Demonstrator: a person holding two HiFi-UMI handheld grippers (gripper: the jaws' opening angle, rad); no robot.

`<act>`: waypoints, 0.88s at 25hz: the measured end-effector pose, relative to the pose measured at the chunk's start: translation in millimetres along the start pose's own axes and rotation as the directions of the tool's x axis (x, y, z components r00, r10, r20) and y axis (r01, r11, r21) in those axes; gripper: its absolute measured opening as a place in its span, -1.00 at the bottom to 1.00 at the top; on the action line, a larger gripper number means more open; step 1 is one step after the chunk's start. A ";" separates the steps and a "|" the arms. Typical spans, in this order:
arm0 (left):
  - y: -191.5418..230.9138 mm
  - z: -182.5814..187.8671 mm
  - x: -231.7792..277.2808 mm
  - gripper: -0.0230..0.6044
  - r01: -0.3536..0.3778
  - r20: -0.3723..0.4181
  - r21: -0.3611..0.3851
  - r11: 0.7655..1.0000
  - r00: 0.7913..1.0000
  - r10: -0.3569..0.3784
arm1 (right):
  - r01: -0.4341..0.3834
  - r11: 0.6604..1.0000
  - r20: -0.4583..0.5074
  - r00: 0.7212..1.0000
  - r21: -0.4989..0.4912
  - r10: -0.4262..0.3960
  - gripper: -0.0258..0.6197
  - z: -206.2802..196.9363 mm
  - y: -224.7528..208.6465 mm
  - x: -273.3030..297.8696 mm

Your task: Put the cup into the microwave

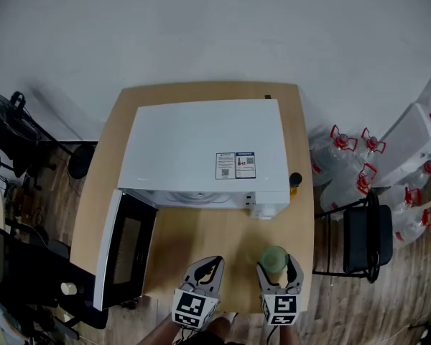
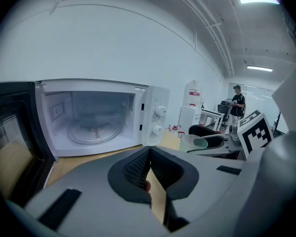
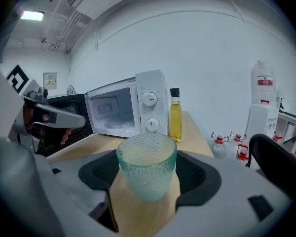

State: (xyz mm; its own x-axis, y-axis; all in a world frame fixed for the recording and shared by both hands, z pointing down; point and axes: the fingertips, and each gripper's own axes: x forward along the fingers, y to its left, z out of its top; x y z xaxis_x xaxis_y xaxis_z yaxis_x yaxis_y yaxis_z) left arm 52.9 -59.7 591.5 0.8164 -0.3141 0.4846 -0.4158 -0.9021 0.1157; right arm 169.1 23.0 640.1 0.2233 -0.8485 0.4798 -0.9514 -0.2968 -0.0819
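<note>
The white microwave (image 1: 201,149) stands on the wooden table (image 1: 194,232) with its door (image 1: 126,246) swung wide open to the left. Its empty cavity with the glass turntable (image 2: 91,130) faces me. A green dimpled glass cup (image 1: 274,257) stands upright between the pads of my right gripper (image 1: 276,264), which is shut on it near the table's front edge, in front of the control knobs. The cup (image 3: 147,164) fills the middle of the right gripper view. My left gripper (image 1: 210,266) hovers beside it to the left, shut and empty, its pads (image 2: 138,164) touching.
A bottle of yellow oil (image 3: 175,115) stands to the right of the microwave. Off the table's right side are a black chair (image 1: 366,239), several water jugs (image 1: 345,149) and a white dispenser (image 1: 413,142). A dark chair and a fan sit at the left.
</note>
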 end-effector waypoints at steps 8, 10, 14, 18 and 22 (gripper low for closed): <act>31.3 22.5 -17.5 -0.85 -0.070 0.050 -0.025 0.997 0.996 0.071 | -0.062 0.997 0.037 0.997 -0.047 0.064 0.19 41.1 27.3 10.7; 37.8 27.6 -22.6 -0.85 -0.081 0.060 -0.029 0.996 0.995 0.083 | -0.077 0.995 0.046 0.996 -0.059 0.080 0.19 50.2 36.1 12.0; 52.2 36.4 -35.1 -0.85 -0.110 0.079 -0.030 0.993 0.991 0.112 | -0.105 0.991 0.063 0.992 -0.078 0.110 0.19 65.3 54.5 13.7; 68.7 42.0 -48.9 -0.85 -0.149 0.102 -0.037 0.988 0.983 0.152 | -0.139 0.986 0.081 0.986 -0.091 0.146 0.19 78.5 74.3 18.5; 79.3 48.0 -61.5 -0.85 -0.184 0.101 -0.059 0.981 0.977 0.189 | -0.183 0.978 0.094 0.977 -0.100 0.193 0.19 90.2 93.0 26.3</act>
State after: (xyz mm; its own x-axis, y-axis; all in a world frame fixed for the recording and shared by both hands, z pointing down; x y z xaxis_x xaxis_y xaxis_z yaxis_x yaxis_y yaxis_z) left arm -11.0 -126.2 529.3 0.7591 -0.5076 0.4075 -0.5820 -0.8096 0.0757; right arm 105.7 -66.5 566.3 0.0546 -0.9273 0.3703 -0.9927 -0.0905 -0.0803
